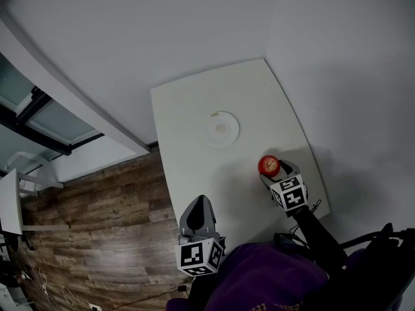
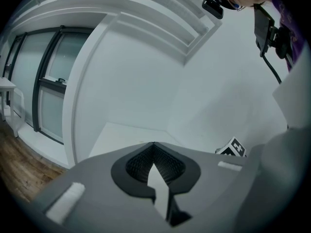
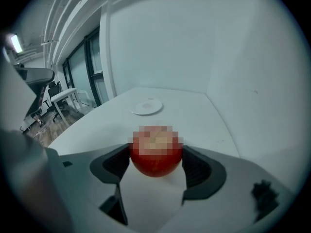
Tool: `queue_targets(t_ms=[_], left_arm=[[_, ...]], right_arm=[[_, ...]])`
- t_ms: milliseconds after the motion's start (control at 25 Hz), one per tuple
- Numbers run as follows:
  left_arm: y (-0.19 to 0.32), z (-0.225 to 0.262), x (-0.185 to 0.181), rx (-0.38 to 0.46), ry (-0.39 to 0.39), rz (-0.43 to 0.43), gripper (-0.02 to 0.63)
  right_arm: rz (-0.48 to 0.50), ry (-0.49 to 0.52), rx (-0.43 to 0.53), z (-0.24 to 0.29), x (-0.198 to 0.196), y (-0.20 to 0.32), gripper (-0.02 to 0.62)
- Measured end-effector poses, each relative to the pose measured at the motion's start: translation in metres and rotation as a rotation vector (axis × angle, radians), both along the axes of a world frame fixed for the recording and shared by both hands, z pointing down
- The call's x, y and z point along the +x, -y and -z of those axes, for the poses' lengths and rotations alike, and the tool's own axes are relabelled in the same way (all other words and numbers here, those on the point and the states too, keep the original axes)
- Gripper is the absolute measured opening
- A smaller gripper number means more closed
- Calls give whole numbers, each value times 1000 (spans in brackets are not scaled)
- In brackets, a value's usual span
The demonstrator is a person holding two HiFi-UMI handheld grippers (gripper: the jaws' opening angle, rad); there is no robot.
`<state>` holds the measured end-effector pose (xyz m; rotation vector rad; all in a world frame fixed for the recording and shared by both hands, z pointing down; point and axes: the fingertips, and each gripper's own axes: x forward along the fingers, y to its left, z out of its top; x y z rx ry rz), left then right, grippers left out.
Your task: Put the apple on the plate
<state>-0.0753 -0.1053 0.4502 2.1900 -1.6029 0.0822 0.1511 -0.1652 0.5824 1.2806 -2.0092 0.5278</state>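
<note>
A red apple [image 1: 268,165] sits between the jaws of my right gripper [image 1: 273,172], near the right edge of the white table [image 1: 188,115]. In the right gripper view the dark pads press both sides of the apple [image 3: 155,159], so the right gripper [image 3: 156,155] is shut on it. A small white plate [image 1: 222,129] lies empty in the middle of the table, beyond the apple and to its left; the right gripper view shows the plate [image 3: 147,107] straight ahead. My left gripper [image 1: 200,201] hovers at the table's near left edge, with its jaws meeting at the tip and nothing between them [image 2: 153,144].
Wooden floor [image 1: 97,225] lies left of the table, with a window wall [image 1: 45,118] beyond it. White walls close in behind and to the right of the table. A white desk with chairs [image 3: 60,98] stands far off to the left.
</note>
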Motion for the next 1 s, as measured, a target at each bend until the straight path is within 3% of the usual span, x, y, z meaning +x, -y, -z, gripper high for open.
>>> queue_targets(t_ms=[1000], left_arm=[[0,-12,-29,-39,11,87,5]], right_arm=[[175,-3,66,17,-63,68,348]])
